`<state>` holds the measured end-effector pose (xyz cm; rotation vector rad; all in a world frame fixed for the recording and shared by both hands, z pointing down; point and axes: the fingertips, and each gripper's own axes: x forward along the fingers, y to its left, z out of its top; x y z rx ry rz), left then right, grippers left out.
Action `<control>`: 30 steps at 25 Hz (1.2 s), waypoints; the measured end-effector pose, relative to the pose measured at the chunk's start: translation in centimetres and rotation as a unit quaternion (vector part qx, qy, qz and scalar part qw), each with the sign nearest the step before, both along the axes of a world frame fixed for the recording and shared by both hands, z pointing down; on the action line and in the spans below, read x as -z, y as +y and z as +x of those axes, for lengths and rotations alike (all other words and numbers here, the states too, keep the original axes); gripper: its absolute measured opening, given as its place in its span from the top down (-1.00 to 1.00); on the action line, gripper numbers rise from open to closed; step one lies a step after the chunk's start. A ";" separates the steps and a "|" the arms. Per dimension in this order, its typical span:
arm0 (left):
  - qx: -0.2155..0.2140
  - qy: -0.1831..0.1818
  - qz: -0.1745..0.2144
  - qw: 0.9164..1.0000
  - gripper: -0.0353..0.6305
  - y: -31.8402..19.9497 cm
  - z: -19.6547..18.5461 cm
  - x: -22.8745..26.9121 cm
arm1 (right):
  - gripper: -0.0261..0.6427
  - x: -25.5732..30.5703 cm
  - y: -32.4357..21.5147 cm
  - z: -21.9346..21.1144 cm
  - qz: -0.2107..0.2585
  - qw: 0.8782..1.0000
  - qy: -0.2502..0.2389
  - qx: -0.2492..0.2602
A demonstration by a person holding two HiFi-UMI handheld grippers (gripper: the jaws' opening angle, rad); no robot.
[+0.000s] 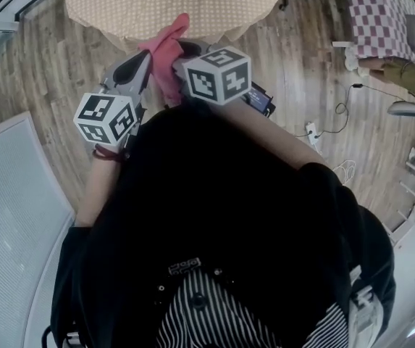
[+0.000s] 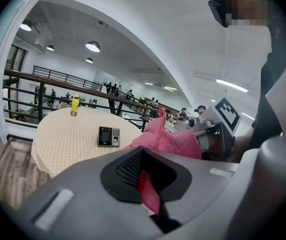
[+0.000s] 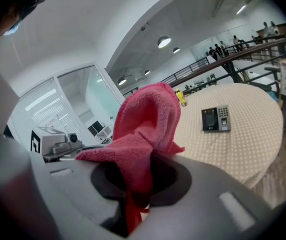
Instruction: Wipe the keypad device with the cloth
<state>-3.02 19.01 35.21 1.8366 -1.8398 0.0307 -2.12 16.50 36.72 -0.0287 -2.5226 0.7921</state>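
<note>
Cloth (image 3: 143,129), pink, hangs in the air, clamped by both left tool (image 2: 146,186) and right tool (image 3: 133,199). Keypad device (image 2: 108,136) lies on desk (image 2: 58,144) ahead, well apart; wiping seems not yet begun.

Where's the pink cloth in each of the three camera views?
Head view: pink cloth top centre, at the round dotted table's near edge.
Left gripper view: cloth right of centre, a strip pinched in the jaws.
Right gripper view: cloth centre, rising out of the jaws.
Shared landmark: that table.
</note>
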 end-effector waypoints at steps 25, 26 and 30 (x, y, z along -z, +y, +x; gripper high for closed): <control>0.002 -0.017 -0.040 0.999 0.89 -20.7 -7.8 -0.3 | 0.73 0.0 -21.2 -9.0 -0.045 0.999 -0.026 -0.005; 0.001 -0.014 -0.040 0.999 0.89 -20.9 -8.2 -0.2 | 0.73 0.1 -21.4 -9.5 -0.044 0.999 -0.025 -0.006; -0.020 -0.015 -0.037 0.999 0.89 -22.8 -10.1 -0.5 | 0.73 -0.2 -23.3 -11.2 -0.039 0.999 -0.024 -0.020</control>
